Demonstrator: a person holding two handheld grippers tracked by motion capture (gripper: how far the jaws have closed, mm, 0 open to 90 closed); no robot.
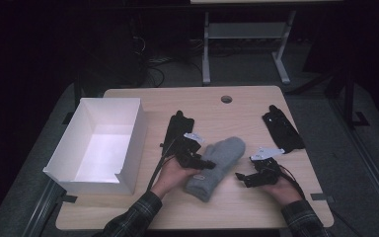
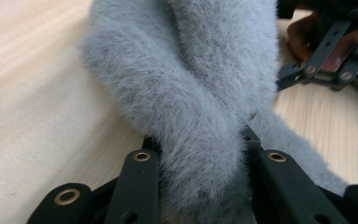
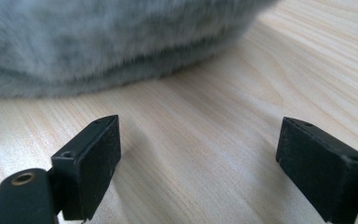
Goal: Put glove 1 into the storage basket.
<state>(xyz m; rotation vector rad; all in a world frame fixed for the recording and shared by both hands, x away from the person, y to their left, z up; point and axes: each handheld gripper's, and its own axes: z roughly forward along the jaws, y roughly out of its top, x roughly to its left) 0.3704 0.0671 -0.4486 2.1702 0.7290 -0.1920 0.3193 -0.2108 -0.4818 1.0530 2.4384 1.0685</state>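
Lying near the middle of the desk point(image 1: 237, 207), a little toward its front edge, the grey fuzzy mitten point(image 1: 216, 168) has its left side pinched in the left gripper point(image 1: 203, 164), whose jaws squeeze a fold of the fleece between them. The right gripper point(image 1: 241, 177) rests just beside the mitten's right side with its jaws spread wide and bare wood between them. A white box point(image 1: 133, 148) sits at the desk's left edge, one black glove point(image 1: 178, 126) behind the left hand and another black glove point(image 1: 282, 131) toward the right edge.
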